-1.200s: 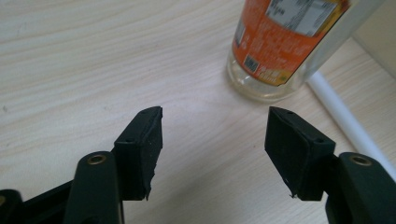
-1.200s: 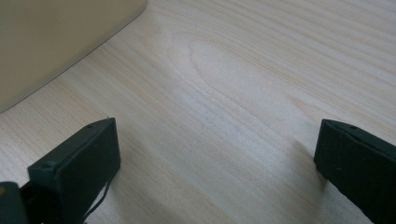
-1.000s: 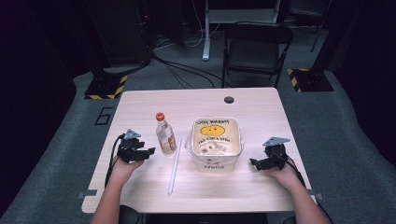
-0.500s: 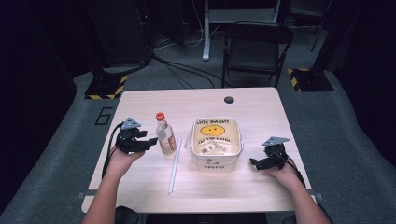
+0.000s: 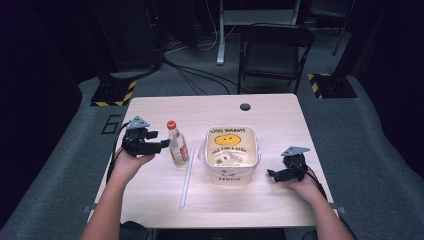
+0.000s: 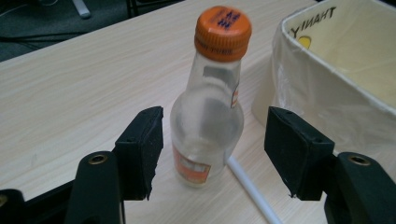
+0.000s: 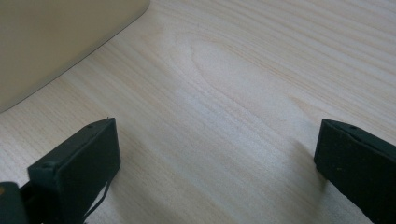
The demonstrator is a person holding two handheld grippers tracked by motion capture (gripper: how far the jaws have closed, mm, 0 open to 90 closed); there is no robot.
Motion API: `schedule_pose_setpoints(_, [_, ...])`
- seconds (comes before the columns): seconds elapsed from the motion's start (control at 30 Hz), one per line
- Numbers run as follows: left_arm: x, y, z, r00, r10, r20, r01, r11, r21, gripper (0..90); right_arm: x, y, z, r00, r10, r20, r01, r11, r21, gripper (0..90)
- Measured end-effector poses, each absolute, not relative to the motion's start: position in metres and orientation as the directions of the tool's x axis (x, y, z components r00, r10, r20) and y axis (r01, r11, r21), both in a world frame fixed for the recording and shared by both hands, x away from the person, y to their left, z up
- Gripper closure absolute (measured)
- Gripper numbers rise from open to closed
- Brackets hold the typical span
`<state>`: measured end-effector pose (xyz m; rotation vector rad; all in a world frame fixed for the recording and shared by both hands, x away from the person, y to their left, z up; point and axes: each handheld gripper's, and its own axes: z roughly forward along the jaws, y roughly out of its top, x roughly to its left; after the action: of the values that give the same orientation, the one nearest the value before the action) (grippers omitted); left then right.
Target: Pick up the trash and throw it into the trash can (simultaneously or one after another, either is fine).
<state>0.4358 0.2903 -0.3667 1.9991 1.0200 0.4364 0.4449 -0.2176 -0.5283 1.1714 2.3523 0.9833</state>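
bottle (image 6: 207, 116) between gripper (image 6: 212, 151) pads (seemingly untouched)

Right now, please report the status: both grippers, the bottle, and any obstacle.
Left gripper open, jaws either side of bottle, not touching. Right gripper open, low over table. Bottle upright, capped. Straw beside its base.

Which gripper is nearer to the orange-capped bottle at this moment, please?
Left. The left gripper is right beside the bottle, open, a finger either side. The right gripper rests beyond the tub, at the table's right edge.
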Motion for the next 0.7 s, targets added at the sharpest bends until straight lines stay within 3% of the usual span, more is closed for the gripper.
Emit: schedule_pose_setpoints(0.7, [0.458, 0.275, -0.353, 0.632, 0.772, -0.075, 0.478, -0.311, 0.821, 43.9, 0.445, -0.218, -0.528, -0.605, 0.796, 0.009, 0.565, 0.422, 0.709, 0.0])
